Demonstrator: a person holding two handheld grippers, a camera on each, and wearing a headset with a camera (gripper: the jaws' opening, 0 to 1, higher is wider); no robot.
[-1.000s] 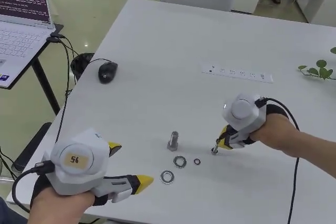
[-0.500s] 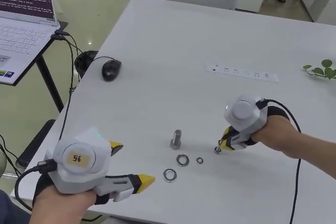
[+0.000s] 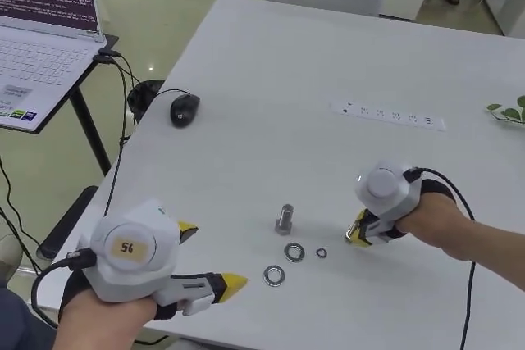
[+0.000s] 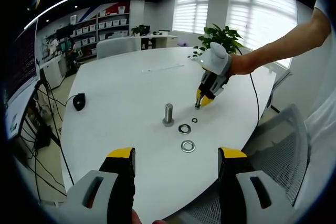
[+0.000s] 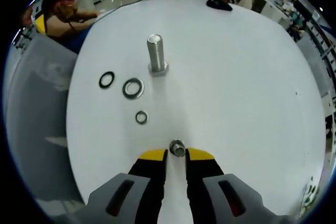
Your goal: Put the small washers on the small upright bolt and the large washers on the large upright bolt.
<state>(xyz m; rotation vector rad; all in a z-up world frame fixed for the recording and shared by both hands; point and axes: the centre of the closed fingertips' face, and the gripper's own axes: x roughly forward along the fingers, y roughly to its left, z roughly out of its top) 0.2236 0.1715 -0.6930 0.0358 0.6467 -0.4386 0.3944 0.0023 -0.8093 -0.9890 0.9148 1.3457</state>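
Shows small bolt [image 5: 177,147] standing between right gripper [image 5: 176,153] tips, lower centre (nearly closed, actual grip unclear); finds left gripper [image 4: 176,153] gaping, washers [image 4: 188,146] just above.

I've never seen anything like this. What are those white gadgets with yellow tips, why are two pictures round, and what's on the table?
No robot: a person holds a gripper in each hand, each ending in two yellow-tipped jaws. The rectangular picture comes from a camera on the person's head; each round one from a fisheye camera riding on a gripper, looking along its jaws. On the white table stand a large bolt and a small bolt, with two large washers and one small washer lying flat nearby. Farther off lie a mouse and a power strip. The left gripper has its jaws wide open, holding nothing. The right gripper has its jaws nearly together at the small bolt; whether they pinch it, I cannot tell.
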